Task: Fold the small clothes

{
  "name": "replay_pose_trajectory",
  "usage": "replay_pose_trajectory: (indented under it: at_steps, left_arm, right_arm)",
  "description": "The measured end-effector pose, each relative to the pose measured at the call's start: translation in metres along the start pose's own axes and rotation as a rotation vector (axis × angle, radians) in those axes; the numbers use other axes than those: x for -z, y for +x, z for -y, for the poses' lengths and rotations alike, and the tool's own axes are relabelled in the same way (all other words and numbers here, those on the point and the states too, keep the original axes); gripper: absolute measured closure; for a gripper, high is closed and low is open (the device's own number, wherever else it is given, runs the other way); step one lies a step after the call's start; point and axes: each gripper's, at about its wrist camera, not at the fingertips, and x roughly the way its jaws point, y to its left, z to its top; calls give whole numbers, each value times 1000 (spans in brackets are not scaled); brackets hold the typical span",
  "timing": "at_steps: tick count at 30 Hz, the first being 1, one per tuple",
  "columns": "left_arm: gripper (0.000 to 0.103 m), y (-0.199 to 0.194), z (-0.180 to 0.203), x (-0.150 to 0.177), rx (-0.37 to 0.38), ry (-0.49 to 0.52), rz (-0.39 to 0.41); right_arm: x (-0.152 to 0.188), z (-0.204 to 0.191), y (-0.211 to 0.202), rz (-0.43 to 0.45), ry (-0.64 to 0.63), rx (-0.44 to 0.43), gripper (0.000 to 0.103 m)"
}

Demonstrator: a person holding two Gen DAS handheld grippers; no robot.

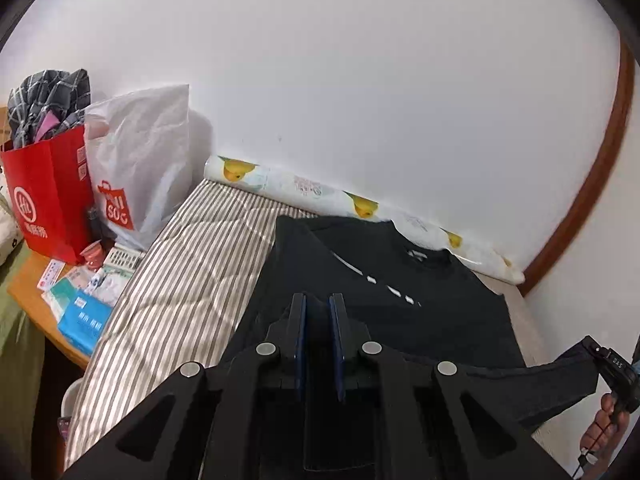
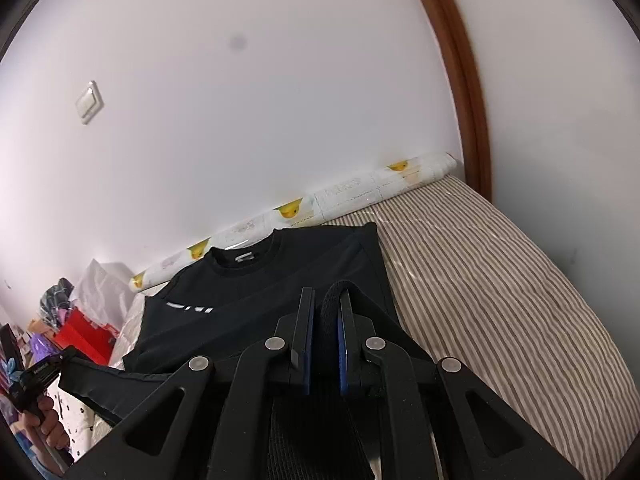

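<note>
Black T-shirt (image 1: 400,304) half-lifted off a striped mattress (image 1: 180,264), pinched at its near hem by both grippers.

Left gripper (image 1: 319,308): jaws nearly closed, dark cloth clamped between the blue pads. Right gripper (image 2: 326,304): jaws likewise nearly closed, a rolled fold of hem bulging up between the fingers. Collar end lies flat towards the white wall, touching a duck-print roll (image 2: 304,210) along the mattress edge; white lettering shows on the chest. Near hem hangs taut between the two grippers. Left of the mattress, a red paper bag (image 1: 48,196) and a white Miniso bag (image 1: 140,168) stand on a wooden side table (image 1: 28,292).
</note>
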Motion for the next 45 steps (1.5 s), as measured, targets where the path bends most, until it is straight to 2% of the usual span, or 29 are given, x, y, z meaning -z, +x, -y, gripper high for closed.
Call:
replay_pose_trajectory:
  at_steps: [9,13,21,24,29,31,33,35,39,45]
  left_arm:
    - [92,56,15,-17,-20,50,25]
    - [92,80,9,-19,-40,50,-16]
    - [91,110,2,-7,-90,103,-80]
    - [91,112,2,-5,-96,118,-93]
    - [89,110,3,-3,-95,131,-92]
    - [87,108,5,-3,-92,149,-89]
    - [81,106,6,-4,-68,155,-94]
    - [68,100,5,-7,-3,133,-101]
    - [50,86,13,-9,26,152,-77]
    - [46,66,20,8,24,197,-96]
  right_arm:
    - [-19,-1,71,-64,-25,63,94]
    - [-19,-7,92,-63,-54,100,94]
    - [-3,-7,137,-135,-66,202,93]
    - [1,-4,143,-176,-75,229,87]
    - [11,-5,133,-219,-75,206,63]
    - [19,-9,121,-201,-114,232,59]
    - [25,-13,108,-182,-143,258,56]
    - [31,-14,94,-172,-159,280,51]
    - [39,-11,72,-164,-151,299,46]
    - [54,6,43,-191,-104,290,43]
